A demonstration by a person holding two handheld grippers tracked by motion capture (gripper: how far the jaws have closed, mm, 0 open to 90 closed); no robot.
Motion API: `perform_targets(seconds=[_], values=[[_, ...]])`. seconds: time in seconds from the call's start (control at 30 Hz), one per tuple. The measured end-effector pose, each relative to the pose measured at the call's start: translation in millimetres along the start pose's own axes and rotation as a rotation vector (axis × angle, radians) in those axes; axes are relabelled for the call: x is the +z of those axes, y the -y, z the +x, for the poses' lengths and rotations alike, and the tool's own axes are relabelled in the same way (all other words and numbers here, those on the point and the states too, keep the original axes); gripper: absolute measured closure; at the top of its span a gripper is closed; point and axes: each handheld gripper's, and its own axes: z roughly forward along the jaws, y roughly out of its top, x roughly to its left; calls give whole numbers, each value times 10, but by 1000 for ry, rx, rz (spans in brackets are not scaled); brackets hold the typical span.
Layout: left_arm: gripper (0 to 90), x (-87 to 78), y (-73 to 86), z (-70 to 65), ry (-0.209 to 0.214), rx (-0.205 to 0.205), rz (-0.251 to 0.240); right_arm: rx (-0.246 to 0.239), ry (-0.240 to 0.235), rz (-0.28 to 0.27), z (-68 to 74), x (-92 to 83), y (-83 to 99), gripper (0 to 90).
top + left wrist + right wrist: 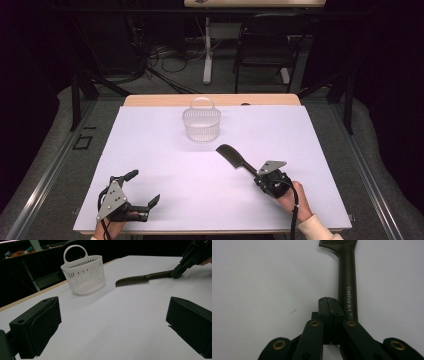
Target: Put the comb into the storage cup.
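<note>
Two tongs: the right tongs [256,173] are closed beside the comb [235,157] handle, not gripping it; the left tongs [142,187] gape open near-left.

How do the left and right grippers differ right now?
The left gripper has its jaws spread wide with nothing between them; the right gripper has its jaws pressed shut together. The left gripper sits well apart from the comb, while the right gripper's tip lies right beside the comb's handle, which runs alongside the closed jaws, not between them. Both are black, hand-held and low over the white table.
</note>
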Motion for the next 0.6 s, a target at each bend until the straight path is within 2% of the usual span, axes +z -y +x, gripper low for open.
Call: perform_targets(seconds=[0.23,0.3,0.43,0.6], values=[[0,1,-2,-6,1,7,-1,5,2,0,-61,1,5,900],[0,1,-3,-8,1,10,0,25,9,3,-83,0,12,900],[0,4,0,-5,4,8,2,32,17,2,-115,-4,17,900],[0,4,-1,-11,6,11,3,28,25,8,-147,-19,25,900]])
